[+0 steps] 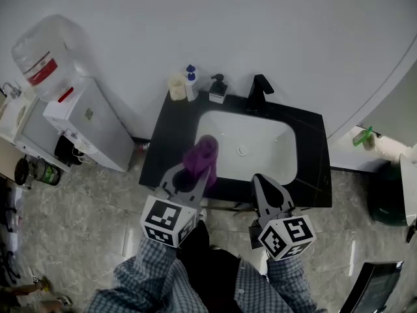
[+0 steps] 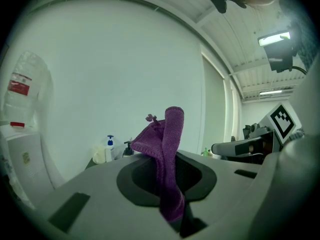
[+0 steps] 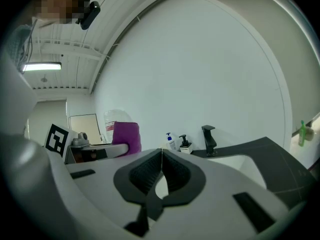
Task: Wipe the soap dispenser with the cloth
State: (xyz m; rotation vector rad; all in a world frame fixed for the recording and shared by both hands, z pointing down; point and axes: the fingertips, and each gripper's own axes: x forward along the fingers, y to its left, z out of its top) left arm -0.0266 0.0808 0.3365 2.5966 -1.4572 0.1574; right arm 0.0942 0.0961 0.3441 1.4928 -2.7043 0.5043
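The soap dispenser [image 1: 217, 89], white with a black pump, stands at the back of the black counter, left of the black faucet [image 1: 260, 90]. It also shows small in the left gripper view as the soap dispenser [image 2: 127, 148] and in the right gripper view as the soap dispenser [image 3: 184, 142]. My left gripper [image 1: 203, 168] is shut on a purple cloth [image 1: 201, 153], which sticks up between its jaws over the sink's left front rim; the cloth [image 2: 165, 149] fills that view's middle. My right gripper [image 1: 264, 182] is shut with nothing in it, near the counter's front edge.
A white sink basin [image 1: 273, 135] is set in the black counter [image 1: 168, 132]. A blue-capped bottle [image 1: 190, 82] and a cream cup [image 1: 176, 86] stand at the back left. A water cooler [image 1: 88, 122] with a big bottle [image 1: 45, 54] stands left of the counter. A bin [image 1: 388, 201] stands at the right.
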